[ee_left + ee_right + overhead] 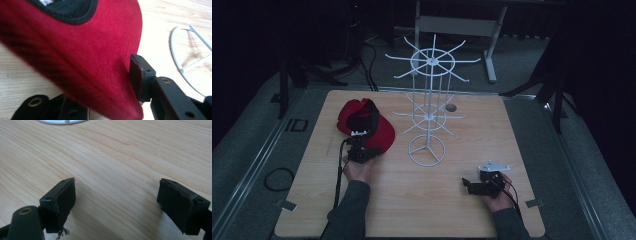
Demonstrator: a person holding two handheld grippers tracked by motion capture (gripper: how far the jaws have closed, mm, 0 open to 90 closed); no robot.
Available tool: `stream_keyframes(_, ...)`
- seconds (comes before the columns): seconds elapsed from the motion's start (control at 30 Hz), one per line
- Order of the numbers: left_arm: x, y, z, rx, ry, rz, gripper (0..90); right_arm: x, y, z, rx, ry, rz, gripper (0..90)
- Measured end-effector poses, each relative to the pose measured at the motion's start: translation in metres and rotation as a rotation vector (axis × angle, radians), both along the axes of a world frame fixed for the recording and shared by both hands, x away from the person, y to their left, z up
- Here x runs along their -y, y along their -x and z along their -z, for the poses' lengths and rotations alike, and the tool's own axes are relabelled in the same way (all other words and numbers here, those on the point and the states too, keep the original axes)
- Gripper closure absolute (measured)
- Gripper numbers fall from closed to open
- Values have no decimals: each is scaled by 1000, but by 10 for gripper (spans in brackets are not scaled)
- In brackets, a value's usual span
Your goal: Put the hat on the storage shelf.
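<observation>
A red cap [362, 121] lies upside down at the table's left, its black lining and a white tag facing up. My left gripper [360, 149] is at the near edge of its brim. In the left gripper view the red cap's brim [82, 50] runs between the jaws. The right pad [136, 75] presses on the brim, and the other jaw is hidden beneath it. My right gripper [468, 184] rests low at the front right, pointing left. Its jaws stand wide apart over bare wood, and the right gripper [116, 197] has nothing between them.
A white wire display rack [428, 95] with radiating hooks stands mid-table on a ring base [176, 60], just right of the cap; the base's rim [60, 122] lies ahead of my right gripper. The wooden table [412, 205] has bare room in front. A cable trails off the left side.
</observation>
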State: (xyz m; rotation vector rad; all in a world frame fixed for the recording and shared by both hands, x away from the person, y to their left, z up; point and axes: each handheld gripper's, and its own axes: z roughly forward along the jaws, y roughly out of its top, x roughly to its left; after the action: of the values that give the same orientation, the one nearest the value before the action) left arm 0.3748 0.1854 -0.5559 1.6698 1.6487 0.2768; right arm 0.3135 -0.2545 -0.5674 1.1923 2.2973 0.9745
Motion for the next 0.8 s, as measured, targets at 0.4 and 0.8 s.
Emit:
stream_keyframes(0.4,0,11,0,56,45,-12,821,0,0,0,1,-1,0,152)
stream_keyframes(0.8,-4,18,0,93,29,-3,858,0,0,0,1,1,-2,151)
